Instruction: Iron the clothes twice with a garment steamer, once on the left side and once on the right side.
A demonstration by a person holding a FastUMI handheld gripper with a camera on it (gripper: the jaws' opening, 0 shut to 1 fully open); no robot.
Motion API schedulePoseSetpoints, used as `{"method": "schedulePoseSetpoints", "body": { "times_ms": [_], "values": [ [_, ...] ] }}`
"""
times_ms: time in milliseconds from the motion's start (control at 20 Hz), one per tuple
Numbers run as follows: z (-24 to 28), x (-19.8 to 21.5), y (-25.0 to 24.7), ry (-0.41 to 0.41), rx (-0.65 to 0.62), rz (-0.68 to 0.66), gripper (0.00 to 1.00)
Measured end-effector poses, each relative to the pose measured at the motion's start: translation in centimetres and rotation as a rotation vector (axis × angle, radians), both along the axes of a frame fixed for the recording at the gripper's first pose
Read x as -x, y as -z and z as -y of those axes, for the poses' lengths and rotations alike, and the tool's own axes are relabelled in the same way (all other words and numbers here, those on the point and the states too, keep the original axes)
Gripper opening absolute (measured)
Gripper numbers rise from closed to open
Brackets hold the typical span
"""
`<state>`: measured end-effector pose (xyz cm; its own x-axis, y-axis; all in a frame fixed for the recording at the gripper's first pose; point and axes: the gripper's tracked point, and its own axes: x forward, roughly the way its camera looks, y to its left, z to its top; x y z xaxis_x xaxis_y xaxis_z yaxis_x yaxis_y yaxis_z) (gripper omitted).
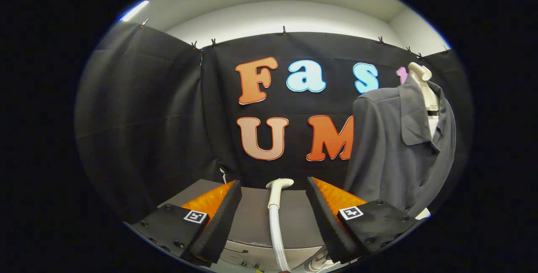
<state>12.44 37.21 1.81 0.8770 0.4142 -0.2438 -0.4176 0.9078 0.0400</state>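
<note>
The gripper [274, 218] has its fingers spread wide, and the white plastic steamer head with its hose [275, 206] stands between them, not touched. A dark grey collared shirt [399, 151] hangs on a cream mannequin [421, 84] beyond the right finger, above the grey worktop [252, 214].

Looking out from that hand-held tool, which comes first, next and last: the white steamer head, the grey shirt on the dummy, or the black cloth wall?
1. Steamer head: between the open tool's fingers.
2. Grey shirt: beyond them, to the right.
3. Cloth wall: farthest, behind everything.

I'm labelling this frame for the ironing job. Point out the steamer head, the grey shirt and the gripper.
steamer head [279, 184]: gripper view, on its curved top.
grey shirt [386, 155]: gripper view, on the front panel.
gripper [273, 218]: gripper view, midway between its open jaws.
</note>
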Motion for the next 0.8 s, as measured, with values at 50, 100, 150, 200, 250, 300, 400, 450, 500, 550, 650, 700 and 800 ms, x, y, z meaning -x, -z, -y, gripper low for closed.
{"method": "schedulePoseSetpoints", "body": {
  "times_ms": [50, 100, 150, 200, 250, 300, 400, 450, 500, 550, 650, 700, 800],
  "values": [
    [-1.2, -0.8, 0.7, -0.005, 0.018, -0.020, 0.99],
    [-2.4, -1.8, 1.2, -0.007, 0.026, -0.046, 0.99],
    [-3.2, -2.8, 1.8, -0.006, 0.040, -0.065, 0.99],
    [-3.8, -4.4, 2.4, 0.007, 0.057, -0.079, 0.98],
    [-4.1, -5.8, 3.0, 0.020, 0.087, -0.090, 0.97],
    [-4.5, -7.0, 3.7, 0.031, 0.117, -0.101, 0.98],
    [-5.7, -9.5, 5.7, 0.045, 0.152, -0.152, 0.98],
    [-6.0, -10.7, 6.5, 0.054, 0.167, -0.176, 0.98],
    [-6.3, -12.0, 7.4, 0.069, 0.185, -0.200, 0.98],
    [-6.7, -13.1, 8.4, 0.075, 0.200, -0.227, 0.99],
    [-7.9, -15.1, 10.4, 0.078, 0.230, -0.278, 0.98],
    [-8.3, -16.3, 11.3, 0.081, 0.255, -0.297, 0.98],
    [-8.6, -18.4, 13.8, 0.088, 0.318, -0.333, 0.99]
  ]
}}
